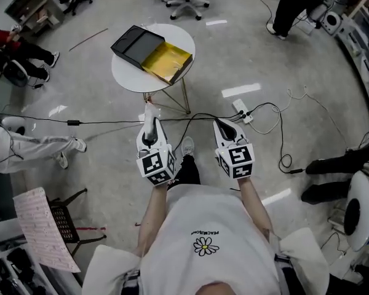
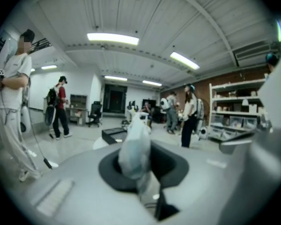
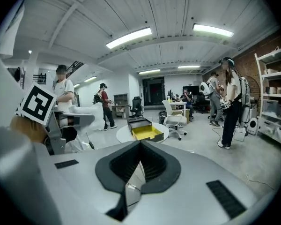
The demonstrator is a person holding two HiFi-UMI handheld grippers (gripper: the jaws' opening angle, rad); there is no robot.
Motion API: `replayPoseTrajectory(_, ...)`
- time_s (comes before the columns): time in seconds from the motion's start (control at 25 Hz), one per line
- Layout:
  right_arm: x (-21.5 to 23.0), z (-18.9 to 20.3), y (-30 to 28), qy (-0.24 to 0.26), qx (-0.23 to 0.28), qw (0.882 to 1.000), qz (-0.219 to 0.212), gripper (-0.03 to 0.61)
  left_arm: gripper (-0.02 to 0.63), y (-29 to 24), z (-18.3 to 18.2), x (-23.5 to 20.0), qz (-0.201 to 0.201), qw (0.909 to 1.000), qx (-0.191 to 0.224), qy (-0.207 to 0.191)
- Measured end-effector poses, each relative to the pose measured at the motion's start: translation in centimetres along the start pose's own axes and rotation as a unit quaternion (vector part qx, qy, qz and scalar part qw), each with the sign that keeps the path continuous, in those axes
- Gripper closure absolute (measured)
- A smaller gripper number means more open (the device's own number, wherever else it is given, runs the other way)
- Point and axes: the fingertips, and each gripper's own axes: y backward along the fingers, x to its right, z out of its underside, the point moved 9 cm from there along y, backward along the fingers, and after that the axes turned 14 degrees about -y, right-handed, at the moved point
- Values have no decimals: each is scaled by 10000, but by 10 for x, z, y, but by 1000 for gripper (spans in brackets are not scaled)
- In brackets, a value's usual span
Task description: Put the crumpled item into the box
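**Crumpled item held in left gripper, short of the box**

The crumpled item [image 1: 149,110], white and wrinkled, is seen just below the centre of the head view, clamped at the tip of the left gripper [image 1: 150,128]; in the left gripper view the jaws are shown nearly closed, pressed on the item [image 2: 133,146], which rises out from between them. The box [image 1: 166,61] is found well apart from it, at the upper centre of the head view, its yellow inside open and a black lid [image 1: 134,45] lying against its left side; both are carried by a round white table [image 1: 126,78]. The right gripper [image 1: 224,128] is held beside the left, right of centre; in the right gripper view its jaws are brought together with nothing between them, and the box [image 3: 147,131] is seen beyond them. Square black-and-white markers are borne on each gripper's cube [image 1: 157,165]. On the white shirt [image 1: 234,226] a daisy is printed under one line of lettering; the lettering is upside down and too small to be read with certainty.
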Motion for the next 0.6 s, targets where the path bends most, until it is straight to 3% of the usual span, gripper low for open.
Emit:
replayPoseTrajectory(0.32, 15, -67, -132, -61, 225, 9996, 161, 577, 572, -139, -47, -45, 266, 9981, 516, -199)
replayPoseTrajectory(0.6, 25, -111, -202, -250, 377, 9989, 143, 577, 572, -203, -56, -74, 109, 9993, 362, -27)
